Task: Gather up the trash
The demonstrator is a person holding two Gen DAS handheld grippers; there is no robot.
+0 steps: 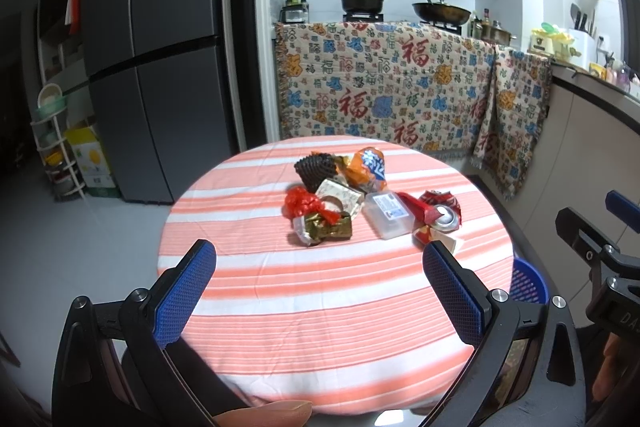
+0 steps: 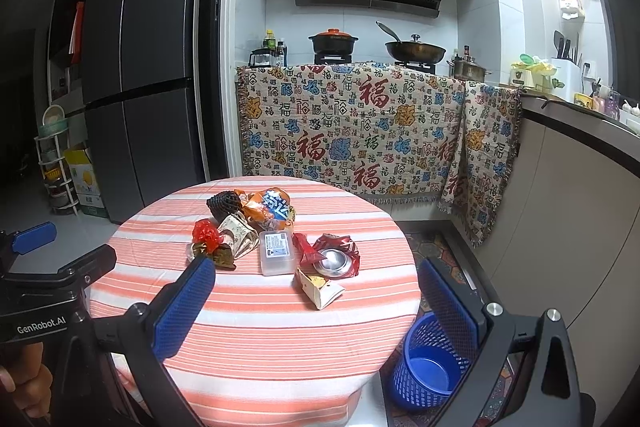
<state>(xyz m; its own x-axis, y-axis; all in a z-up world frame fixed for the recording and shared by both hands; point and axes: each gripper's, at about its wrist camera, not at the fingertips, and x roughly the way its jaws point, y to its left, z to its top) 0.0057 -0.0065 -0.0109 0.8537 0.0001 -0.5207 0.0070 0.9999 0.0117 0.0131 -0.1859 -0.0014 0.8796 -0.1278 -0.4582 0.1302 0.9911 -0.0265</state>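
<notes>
Right wrist view: both hand-held grippers, left [image 1: 319, 291] and right [image 2: 316, 301], wide, empty (pre-grasp step). Next: descend on crushed can [image 2: 336, 259], carry to blue basket [image 2: 430, 363] beside bench [image 2: 256, 339].

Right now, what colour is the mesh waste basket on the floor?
Blue; the waste basket shows best in the right wrist view.

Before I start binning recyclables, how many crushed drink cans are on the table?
1. The crushed red can lies on the striped table, right of the clear plastic box, behind the torn carton piece. Others may hide under the wrapper pile.
</notes>
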